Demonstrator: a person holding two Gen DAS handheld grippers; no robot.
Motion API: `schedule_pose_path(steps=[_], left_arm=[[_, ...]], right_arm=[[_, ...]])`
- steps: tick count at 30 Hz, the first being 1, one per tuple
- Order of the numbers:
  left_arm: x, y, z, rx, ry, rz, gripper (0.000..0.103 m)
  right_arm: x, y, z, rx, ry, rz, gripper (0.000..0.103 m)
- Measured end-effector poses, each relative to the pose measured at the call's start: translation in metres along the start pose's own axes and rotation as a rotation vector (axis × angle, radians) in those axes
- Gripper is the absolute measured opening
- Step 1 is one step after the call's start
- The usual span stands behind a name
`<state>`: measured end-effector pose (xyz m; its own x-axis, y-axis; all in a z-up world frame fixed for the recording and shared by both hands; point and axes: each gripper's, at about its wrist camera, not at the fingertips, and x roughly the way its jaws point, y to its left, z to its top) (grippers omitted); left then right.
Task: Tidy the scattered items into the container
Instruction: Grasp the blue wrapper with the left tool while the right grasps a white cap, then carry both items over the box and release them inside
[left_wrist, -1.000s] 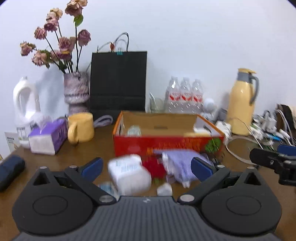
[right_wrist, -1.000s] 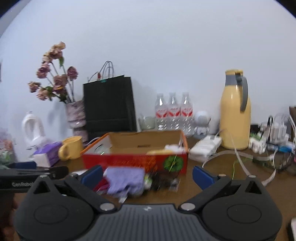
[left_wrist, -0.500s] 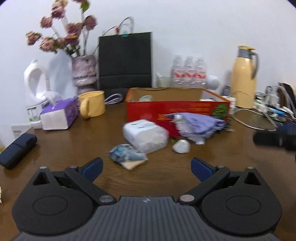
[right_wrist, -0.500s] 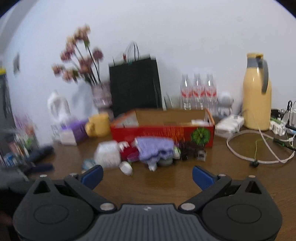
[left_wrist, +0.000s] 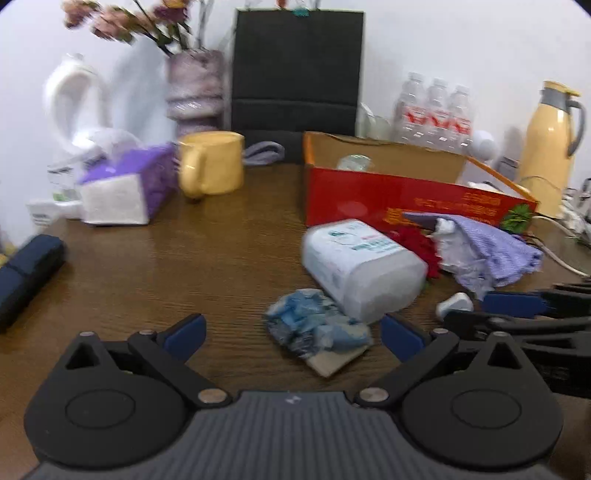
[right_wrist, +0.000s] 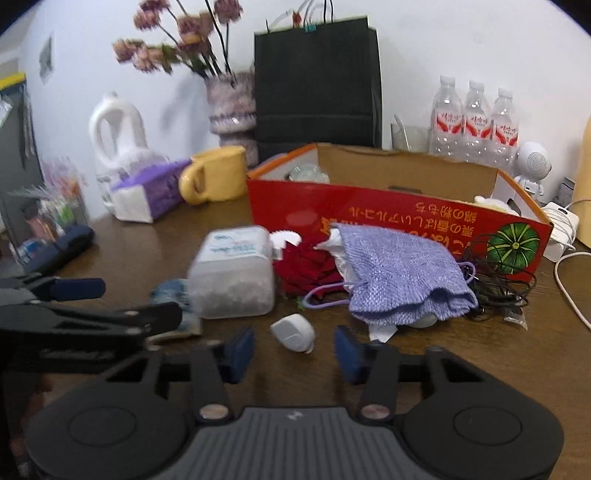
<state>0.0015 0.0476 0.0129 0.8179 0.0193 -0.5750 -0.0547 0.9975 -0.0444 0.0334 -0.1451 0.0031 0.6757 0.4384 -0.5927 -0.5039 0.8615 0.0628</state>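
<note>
the right gripper (right_wrist: 293, 350) has just been closing its jaws, which now stand partly drawn in with a small white plastic piece (right_wrist: 293, 336) on the table between the blue pads (right_wrist: 240, 349); a gap shows on both sides, so nothing is pinched. the left gripper (left_wrist: 291, 334) has its jaws spread wide around a crumpled blue-and-white packet (left_wrist: 317, 330) lying flat on the wood, not touching it.

just beyond the packet a clear plastic tub with a white label (left_wrist: 360, 267) lies on its side. beside it sit a red fabric flower (right_wrist: 308, 267) and a lilac knitted pouch (right_wrist: 400, 273) stuffed with white paper, with a tangle of black earphone cable (right_wrist: 498, 286) next to that. all these lie on the brown wooden table (left_wrist: 166, 266), right in front of the red cardboard box (right_wrist: 388, 218), which stands open with a few things already inside.

further back are a yellow mug (left_wrist: 210, 166), a purple tissue pack (left_wrist: 125, 192), a black paper bag (right_wrist: 317, 81), a vase of dried roses (right_wrist: 231, 107) and three water bottles (right_wrist: 474, 122).
</note>
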Motion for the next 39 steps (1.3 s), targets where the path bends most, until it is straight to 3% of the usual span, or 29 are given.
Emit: schedule_pose_path(steps=[1, 3, 5, 6, 9, 17, 22, 29, 34, 39], left_arm=[[0.002, 0.001, 0.001, -0.006, 0.005, -0.023, 0.103], [0.006, 0.001, 0.003, 0.005, 0.011, -0.043, 0.103], [0.012, -0.003, 0.004, 0.025, 0.021, -0.041, 0.099], [0.014, -0.004, 0.004, 0.031, 0.025, -0.043, 0.096], [0.02, -0.008, 0.005, 0.042, 0.041, -0.052, 0.08], [0.01, -0.018, -0.002, 0.095, 0.051, -0.054, 0.027], [-0.015, -0.02, -0.012, 0.071, 0.031, -0.08, 0.021], [-0.077, -0.043, -0.018, 0.074, -0.091, -0.138, 0.021], [-0.119, -0.063, -0.017, 0.136, -0.186, -0.182, 0.021], [-0.127, -0.07, -0.01, 0.126, -0.218, -0.208, 0.021]], right_arm=[[0.003, 0.0, 0.0, -0.01, 0.0, -0.005, 0.045], [0.009, -0.003, 0.001, -0.004, 0.009, -0.003, 0.037], [0.013, -0.008, 0.002, 0.013, 0.022, 0.013, 0.023], [0.014, -0.009, 0.002, 0.014, 0.027, 0.014, 0.023], [0.016, -0.011, 0.003, 0.001, 0.026, 0.013, 0.011], [-0.004, -0.011, -0.001, 0.002, -0.009, 0.018, 0.011], [-0.035, -0.009, -0.01, -0.007, -0.052, -0.006, 0.011], [-0.093, -0.016, -0.027, 0.029, -0.133, -0.08, 0.011], [-0.148, -0.016, -0.047, 0.012, -0.201, -0.143, 0.011], [-0.181, -0.034, -0.055, 0.06, -0.239, -0.175, 0.011]])
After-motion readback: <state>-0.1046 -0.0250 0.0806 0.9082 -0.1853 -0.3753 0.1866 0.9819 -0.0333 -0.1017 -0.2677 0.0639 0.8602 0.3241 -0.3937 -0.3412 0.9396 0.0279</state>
